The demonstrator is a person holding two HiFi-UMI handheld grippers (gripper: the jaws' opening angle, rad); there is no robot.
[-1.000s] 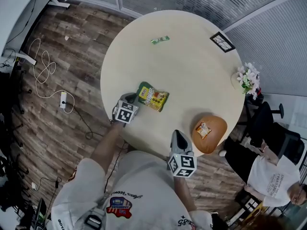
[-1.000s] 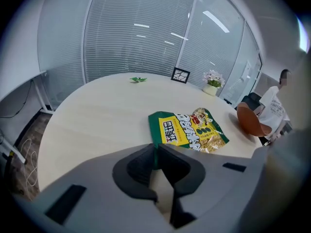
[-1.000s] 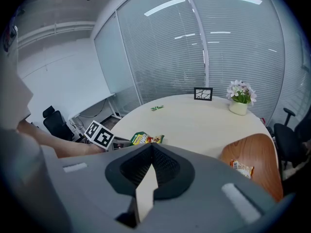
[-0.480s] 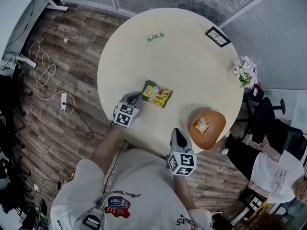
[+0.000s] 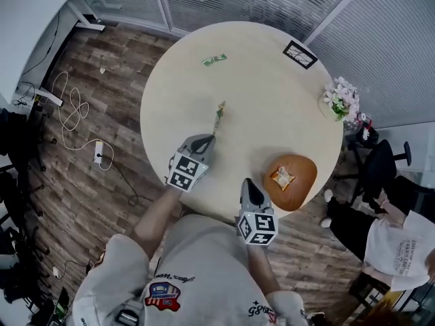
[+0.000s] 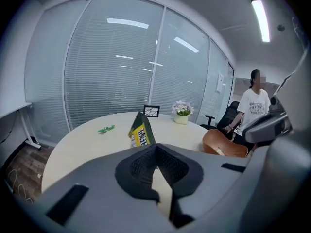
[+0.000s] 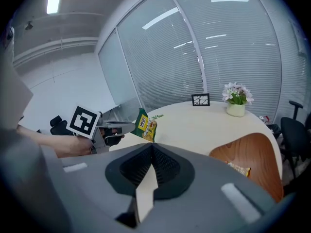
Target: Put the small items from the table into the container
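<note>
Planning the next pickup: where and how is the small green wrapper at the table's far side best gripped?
Pinch the green wrapper at its middle, across its narrow width, coming down from above. It is a thin strip lying flat on the table, so a level approach would likely push it.

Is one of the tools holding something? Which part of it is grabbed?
Yes. The left tool pinches the green and yellow snack packet by one edge. The right tool holds nothing.
</note>
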